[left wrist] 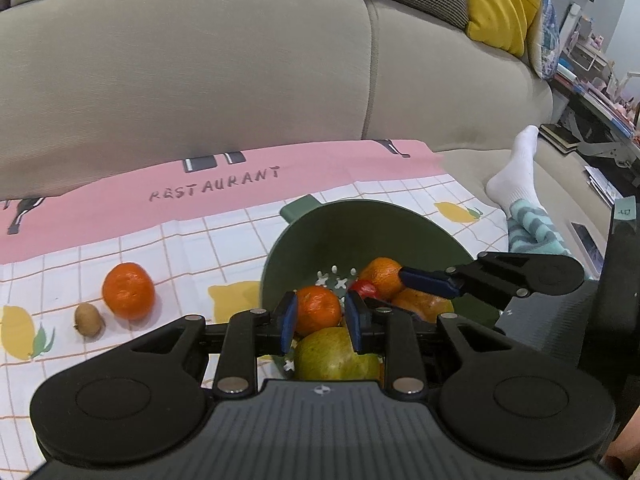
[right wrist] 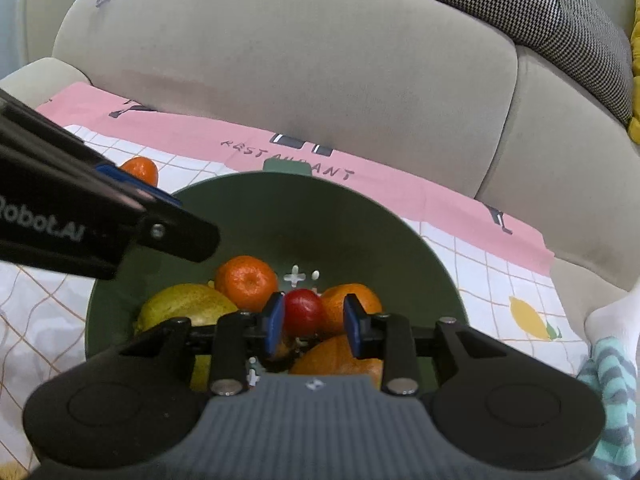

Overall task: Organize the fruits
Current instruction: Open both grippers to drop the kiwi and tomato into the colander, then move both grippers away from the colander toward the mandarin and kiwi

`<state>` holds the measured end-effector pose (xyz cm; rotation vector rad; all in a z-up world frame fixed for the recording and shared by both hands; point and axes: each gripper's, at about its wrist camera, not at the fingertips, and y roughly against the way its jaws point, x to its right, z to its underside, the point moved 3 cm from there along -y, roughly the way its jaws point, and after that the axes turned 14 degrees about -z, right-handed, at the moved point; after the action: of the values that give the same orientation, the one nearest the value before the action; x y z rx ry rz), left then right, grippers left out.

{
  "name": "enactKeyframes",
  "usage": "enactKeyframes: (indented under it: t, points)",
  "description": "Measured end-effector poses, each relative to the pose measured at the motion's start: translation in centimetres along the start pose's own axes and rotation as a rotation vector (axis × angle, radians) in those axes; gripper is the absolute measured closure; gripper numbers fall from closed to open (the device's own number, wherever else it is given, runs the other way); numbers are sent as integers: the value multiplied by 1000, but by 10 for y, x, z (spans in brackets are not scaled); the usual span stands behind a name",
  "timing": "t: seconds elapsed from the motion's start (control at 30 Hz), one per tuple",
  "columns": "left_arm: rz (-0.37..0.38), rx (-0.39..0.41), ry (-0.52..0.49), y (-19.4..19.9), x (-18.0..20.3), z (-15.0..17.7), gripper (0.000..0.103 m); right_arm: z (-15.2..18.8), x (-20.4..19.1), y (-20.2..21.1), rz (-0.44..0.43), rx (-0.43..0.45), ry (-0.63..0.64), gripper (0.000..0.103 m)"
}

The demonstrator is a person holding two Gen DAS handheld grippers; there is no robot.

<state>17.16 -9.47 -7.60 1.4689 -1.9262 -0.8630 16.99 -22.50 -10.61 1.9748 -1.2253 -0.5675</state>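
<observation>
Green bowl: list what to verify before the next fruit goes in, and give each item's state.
1. Left claw empty: ok, pads apart, gripping nothing.
2. Right claw empty: ok, pads apart, gripping nothing.
3. Next fruit found: ok, loose tangerine and kiwi lie on the cloth left of the green bowl.
4. Bowl has room: ok, its far wall is bare.
5. Claws clear of each other: cannot tell, both hang close together over the bowl.
</observation>
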Motion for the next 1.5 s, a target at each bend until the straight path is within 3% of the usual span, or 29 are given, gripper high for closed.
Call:
enactKeyframes:
  t: [0.13,0.3,0.4,0.8,1.5]
  points:
    - [-21,-4,15,7,-6,2,71,-3,-2,6,12,16,-4,67]
    - [-32,11,25,18,-15,3,71,-8,-9,20,29,60,-21,47]
    - [-39,22,31,25,-21,3,71,-12,-14,30,28,87,-33,40]
    - [-87,63,75,51,-53,12,71,-26,-43,53,-19,168,-77,23]
    - [-85,61,314,62,-141,32,71,-57,-113,46,-151,214,-54,13]
